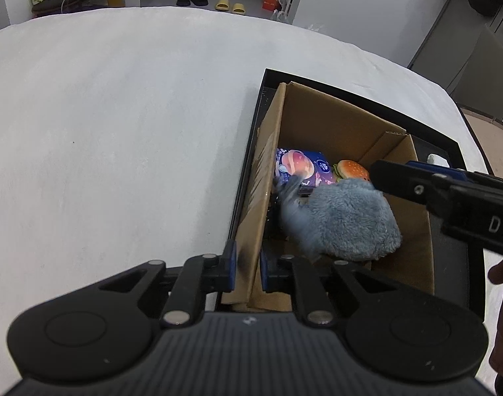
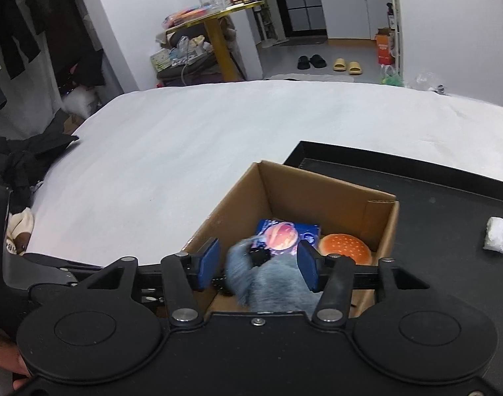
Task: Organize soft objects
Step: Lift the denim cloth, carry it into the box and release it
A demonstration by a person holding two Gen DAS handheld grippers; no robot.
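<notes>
Down at the lower centre, the left gripper (image 1: 245, 269) pinches the brown cardboard box (image 1: 330, 122) by its side wall. Spread apart, the right gripper (image 2: 258, 265) hangs over a fluffy grey-blue plush toy (image 2: 274, 283), blurred, inside the box beside a toy hamburger (image 2: 345, 249).

The left gripper (image 1: 245, 265) is being held clamped on the near wall of the cardboard box (image 1: 334, 122), angled steeply down. The right gripper (image 2: 258, 265) is being held over the box, jaws parted.

Grey-blue plush toy (image 1: 347, 221), orange-bunned burger (image 1: 353, 170), brown cardboard box (image 1: 320, 122), black tray (image 2: 449, 204)
</notes>
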